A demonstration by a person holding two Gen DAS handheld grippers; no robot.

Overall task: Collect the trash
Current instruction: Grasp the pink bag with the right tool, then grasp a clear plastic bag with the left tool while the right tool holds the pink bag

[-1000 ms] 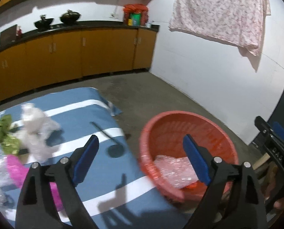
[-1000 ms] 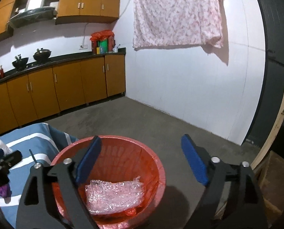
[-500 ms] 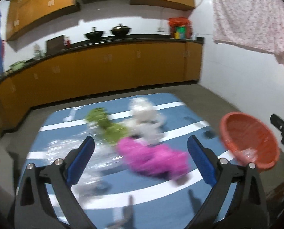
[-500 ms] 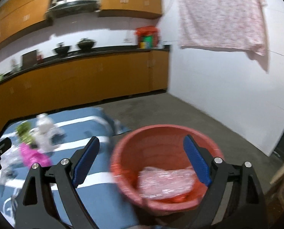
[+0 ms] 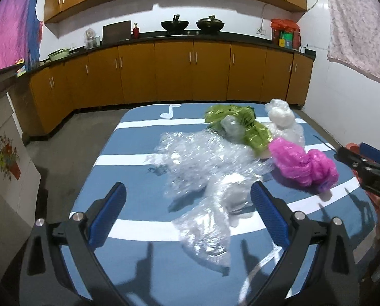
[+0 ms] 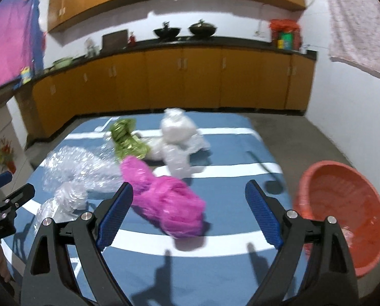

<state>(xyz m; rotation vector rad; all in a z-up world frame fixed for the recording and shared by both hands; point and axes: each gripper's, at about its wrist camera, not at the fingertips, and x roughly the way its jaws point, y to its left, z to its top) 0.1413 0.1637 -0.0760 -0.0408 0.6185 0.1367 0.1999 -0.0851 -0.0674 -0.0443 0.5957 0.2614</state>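
Note:
Trash lies on a blue striped cloth (image 5: 139,204): clear bubble wrap (image 5: 202,168), a pink plastic bag (image 5: 304,165), a green foil wrapper (image 5: 243,125) and a white bag (image 5: 281,117). My left gripper (image 5: 188,214) is open and empty, just short of the bubble wrap. My right gripper (image 6: 190,211) is open and empty, with the pink bag (image 6: 167,201) between and beyond its fingers. A red basket (image 6: 343,214) stands at the right of the cloth (image 6: 228,148), with a bit of clear plastic inside.
Orange kitchen cabinets (image 5: 190,71) run along the back wall, with pots on the counter. A white panel with a flower picture (image 5: 6,158) stands at the left. A white wall with a hanging floral cloth (image 5: 363,25) is at the right. Grey floor surrounds the cloth.
Both grippers have swung left, away from the red basket and toward the trash on the cloth. Both stayed open and empty.

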